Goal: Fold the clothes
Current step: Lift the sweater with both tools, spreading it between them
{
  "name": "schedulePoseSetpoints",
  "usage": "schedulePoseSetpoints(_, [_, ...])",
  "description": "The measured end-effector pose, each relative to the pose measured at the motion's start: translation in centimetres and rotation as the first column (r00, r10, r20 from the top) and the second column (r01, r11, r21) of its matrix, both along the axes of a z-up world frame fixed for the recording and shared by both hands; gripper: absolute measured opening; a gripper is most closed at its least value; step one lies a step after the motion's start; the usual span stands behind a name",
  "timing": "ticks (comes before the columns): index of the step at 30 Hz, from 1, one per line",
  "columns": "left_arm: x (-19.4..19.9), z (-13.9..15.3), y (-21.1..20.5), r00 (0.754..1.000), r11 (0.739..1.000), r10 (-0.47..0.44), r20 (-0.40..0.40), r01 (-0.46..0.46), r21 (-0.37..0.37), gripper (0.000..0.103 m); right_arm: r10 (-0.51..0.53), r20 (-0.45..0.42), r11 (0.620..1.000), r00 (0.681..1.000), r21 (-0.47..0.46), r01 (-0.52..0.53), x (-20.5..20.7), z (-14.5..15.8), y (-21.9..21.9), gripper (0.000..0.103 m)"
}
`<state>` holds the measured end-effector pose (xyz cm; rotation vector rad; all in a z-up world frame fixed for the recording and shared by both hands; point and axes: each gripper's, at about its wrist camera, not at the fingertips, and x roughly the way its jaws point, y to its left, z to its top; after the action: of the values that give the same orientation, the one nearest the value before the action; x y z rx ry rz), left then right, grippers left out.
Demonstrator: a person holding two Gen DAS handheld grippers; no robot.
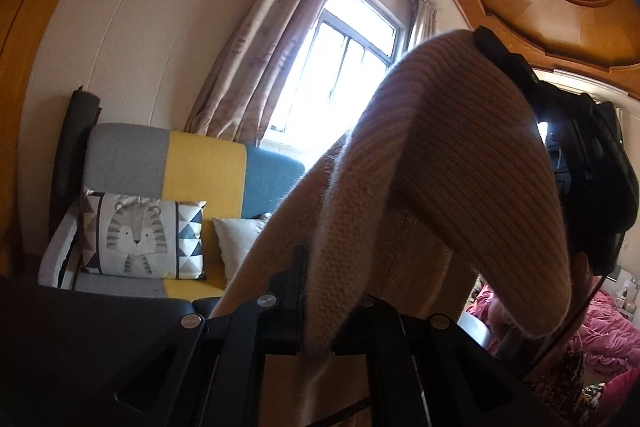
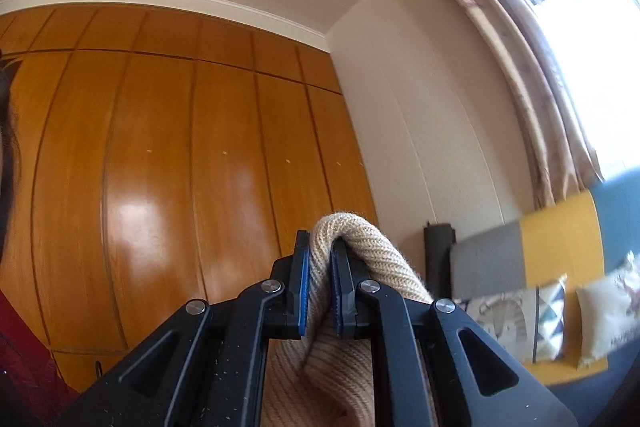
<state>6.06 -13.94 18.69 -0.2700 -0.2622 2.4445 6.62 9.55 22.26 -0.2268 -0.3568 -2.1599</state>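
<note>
A beige ribbed knit sweater is held up in the air between both grippers. My left gripper is shut on a fold of it, and the cloth covers most of the fingers. The sweater stretches up and right to my right gripper, seen from outside as a black body in the left wrist view. In the right wrist view my right gripper is shut on a thick fold of the sweater, which bulges over the right finger. Both cameras point upward at walls and ceiling.
A grey, yellow and blue sofa with a tiger cushion stands under a curtained window. A wooden wardrobe fills the left of the right wrist view. Pink bedding lies at lower right.
</note>
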Motion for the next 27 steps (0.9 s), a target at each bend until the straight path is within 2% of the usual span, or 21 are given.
schedulePoseSetpoints(4, [1.8,2.0,0.4,0.997,0.999,-0.048,-0.064,0.048,0.006,0.013,0.024,-0.084,0.999,0.996,0.033,-0.022,1.8,2.3,-1.3,0.010])
schedulePoseSetpoints(6, [1.9,1.8,0.5,0.997,0.999,-0.041,-0.065,0.040,-0.009,0.014,0.014,-0.086,0.998,0.996,0.054,-0.009,1.8,2.2,-2.0,0.010])
schedulePoseSetpoints(8, [0.7,0.0,0.6,0.999,0.999,-0.046,0.003,0.046,-0.016,0.014,0.005,-0.043,0.998,0.999,0.061,-0.002,1.4,1.3,-2.4,0.010])
schedulePoseSetpoints(10, [-0.7,-1.9,0.7,0.996,0.998,-0.052,0.076,0.054,-0.021,0.014,-0.014,0.044,0.998,0.999,0.063,0.011,-0.3,-0.8,-2.8,0.010])
schedulePoseSetpoints(12, [-3.0,-5.2,1.1,0.979,0.997,-0.040,0.200,0.052,-0.054,0.014,-0.057,0.153,0.996,0.987,0.076,0.046,-2.7,-3.4,-3.1,0.010])
schedulePoseSetpoints(13, [-4.4,-7.3,1.3,0.961,0.996,-0.033,0.273,0.055,-0.071,0.014,-0.091,0.219,0.994,0.972,0.087,0.073,-4.3,-5.3,-3.3,0.010])
schedulePoseSetpoints(15, [-6.8,-11.6,1.3,0.911,0.994,-0.006,0.412,0.052,-0.100,0.014,-0.166,0.353,0.984,0.921,0.118,0.132,-7.7,-9.4,-3.4,0.010])
schedulePoseSetpoints(16, [-7.8,-14.0,1.1,0.878,0.994,0.007,0.478,0.049,-0.103,0.014,-0.208,0.413,0.976,0.886,0.143,0.163,-9.5,-11.6,-3.4,0.010])
schedulePoseSetpoints(19, [-9.3,-19.3,0.1,0.802,0.995,0.041,0.597,0.023,-0.099,0.014,-0.345,0.534,0.934,0.772,0.275,0.227,-13.7,-18.3,-3.6,0.010])
schedulePoseSetpoints(20, [-9.5,-20.7,-0.2,0.784,0.994,0.053,0.618,0.017,-0.107,0.014,-0.393,0.564,0.913,0.727,0.334,0.234,-14.8,-20.2,-3.6,0.010])
schedulePoseSetpoints(22, [-9.7,-22.9,-0.5,0.756,0.991,0.082,0.649,0.006,-0.133,0.014,-0.482,0.608,0.865,0.631,0.447,0.231,-16.8,-24.4,-3.7,0.011])
schedulePoseSetpoints(23, [-9.7,-23.7,-0.6,0.745,0.991,0.084,0.662,0.009,-0.136,0.014,-0.497,0.634,0.856,0.593,0.469,0.216,-17.5,-26.5,-3.2,0.013])
schedulePoseSetpoints(25, [-9.7,-25.0,-0.7,0.727,0.990,0.081,0.682,0.020,-0.139,0.014,-0.503,0.702,0.856,0.504,0.485,0.180,-18.7,-30.3,-2.5,0.018])
schedulePoseSetpoints(26, [-9.6,-25.3,-0.7,0.724,0.990,0.079,0.685,0.026,-0.141,0.014,-0.502,0.729,0.859,0.464,0.482,0.171,-19.0,-31.4,-2.2,0.026])
schedulePoseSetpoints(27, [-9.4,-25.6,-0.7,0.722,0.989,0.077,0.688,0.032,-0.144,0.014,-0.491,0.748,0.868,0.446,0.465,0.175,-18.7,-31.8,-1.6,0.034])
